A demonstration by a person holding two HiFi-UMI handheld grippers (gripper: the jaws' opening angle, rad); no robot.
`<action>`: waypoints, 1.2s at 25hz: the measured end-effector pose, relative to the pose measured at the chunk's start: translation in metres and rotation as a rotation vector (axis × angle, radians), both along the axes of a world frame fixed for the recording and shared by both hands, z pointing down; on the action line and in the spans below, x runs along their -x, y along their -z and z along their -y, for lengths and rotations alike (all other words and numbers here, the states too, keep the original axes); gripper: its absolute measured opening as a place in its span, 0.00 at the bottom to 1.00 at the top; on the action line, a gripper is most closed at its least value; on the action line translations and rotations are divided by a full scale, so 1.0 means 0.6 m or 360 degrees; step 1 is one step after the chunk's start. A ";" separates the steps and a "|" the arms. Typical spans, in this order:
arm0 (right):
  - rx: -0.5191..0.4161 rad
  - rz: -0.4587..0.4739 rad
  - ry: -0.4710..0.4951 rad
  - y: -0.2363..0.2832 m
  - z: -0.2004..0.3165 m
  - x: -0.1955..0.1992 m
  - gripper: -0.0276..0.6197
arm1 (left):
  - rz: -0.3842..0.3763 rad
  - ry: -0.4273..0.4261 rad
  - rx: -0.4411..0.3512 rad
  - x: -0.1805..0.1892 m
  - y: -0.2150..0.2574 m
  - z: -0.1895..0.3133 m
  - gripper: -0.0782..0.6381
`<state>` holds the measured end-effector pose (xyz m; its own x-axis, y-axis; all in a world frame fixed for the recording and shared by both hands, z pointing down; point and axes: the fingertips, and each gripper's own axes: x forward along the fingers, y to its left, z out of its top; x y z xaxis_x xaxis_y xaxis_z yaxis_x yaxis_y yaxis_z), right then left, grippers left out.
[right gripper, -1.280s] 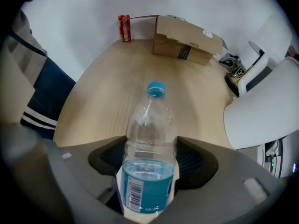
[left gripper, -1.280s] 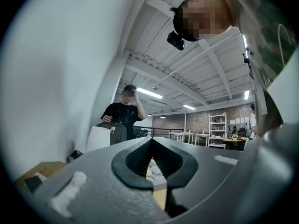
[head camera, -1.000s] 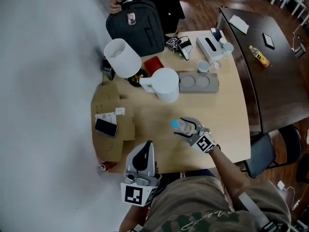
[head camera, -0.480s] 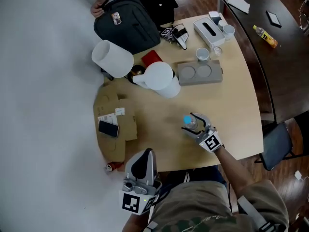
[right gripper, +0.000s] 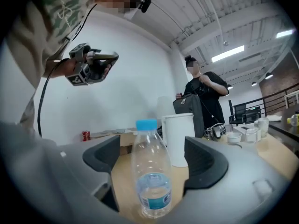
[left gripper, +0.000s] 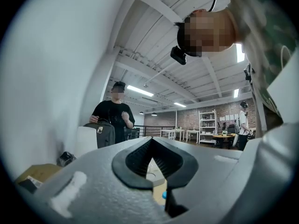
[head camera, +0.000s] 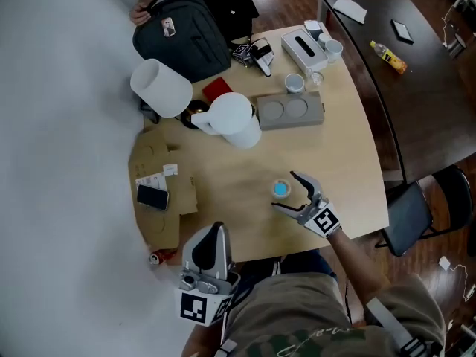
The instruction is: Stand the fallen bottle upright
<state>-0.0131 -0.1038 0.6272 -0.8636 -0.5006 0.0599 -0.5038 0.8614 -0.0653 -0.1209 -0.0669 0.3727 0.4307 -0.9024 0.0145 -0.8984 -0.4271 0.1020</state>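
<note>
Right tool [head camera: 286,192] is opening wide around the bottle [right gripper: 150,171], pads clear of it, since it stands upright on the surface [head camera: 342,147] by itself. Left tool [head camera: 214,230], closed and empty, just hangs back near the edge.

head view: steeply down over table [head camera: 223,177] | right gripper view: level, close | shared: bottle [head camera: 280,189]

White pitcher [head camera: 236,121] on the table, black backpack [head camera: 178,36] behind it, grey tray [head camera: 291,112] just right of it, cardboard box [head camera: 160,199] near-left of it, phone [head camera: 152,196] on that box.
</note>
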 end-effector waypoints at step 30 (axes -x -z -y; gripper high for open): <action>-0.0137 0.0066 -0.0252 0.371 -0.277 -0.163 0.05 | -0.0137 0.0162 -0.0146 -0.089 0.023 -0.299 0.11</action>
<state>0.0847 0.0622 0.4045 -0.7743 -0.6324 -0.0233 -0.6321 0.7747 -0.0183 -0.0673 0.1126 0.3588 0.3333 -0.9372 -0.1027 -0.9271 -0.3456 0.1453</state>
